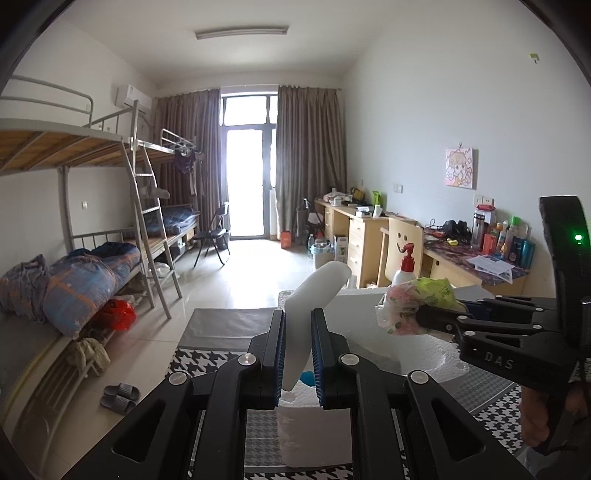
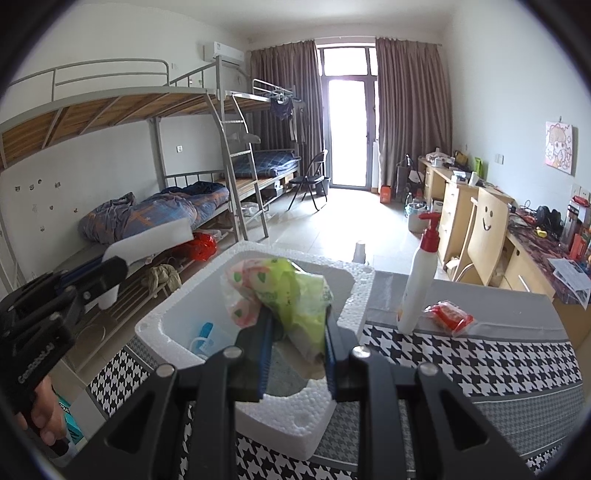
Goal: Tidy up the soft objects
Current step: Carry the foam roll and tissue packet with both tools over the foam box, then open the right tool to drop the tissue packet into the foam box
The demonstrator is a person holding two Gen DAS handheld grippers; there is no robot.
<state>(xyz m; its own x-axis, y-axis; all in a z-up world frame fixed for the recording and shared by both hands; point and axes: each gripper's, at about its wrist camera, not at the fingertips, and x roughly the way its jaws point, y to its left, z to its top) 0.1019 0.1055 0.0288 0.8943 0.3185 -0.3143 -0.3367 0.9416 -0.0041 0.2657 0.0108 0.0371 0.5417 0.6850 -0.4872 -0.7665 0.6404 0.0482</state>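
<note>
1 white foam box [image 2: 354, 295], open-topped, on houndstooth cloth [image 2: 461, 354]: holds blue-and-clear item [image 2: 203, 334]. Right gripper [image 2: 295, 332] clamps crumpled green-pink bag [image 2: 291, 291] above it. Left gripper [image 1: 297, 350] pinches white foam strip [image 1: 314, 306], near box.

Daylight comes in through the glass balcony door [image 1: 248, 181] at the far end of the room and burns out to white there, spilling glare over the floor tiles [image 1: 243, 273] in front of it. The ceiling lamp [image 1: 242, 32] looks unlit. The walls are evenly and softly lit, with weak shadows. Both views bend strongly toward the edges, curving the bunk bed [image 2: 110, 107] rails, and dark corners ring each picture. The near gripper fingers [image 1: 273, 354] are dim and slightly soft; the room beyond is fairly sharp.
</note>
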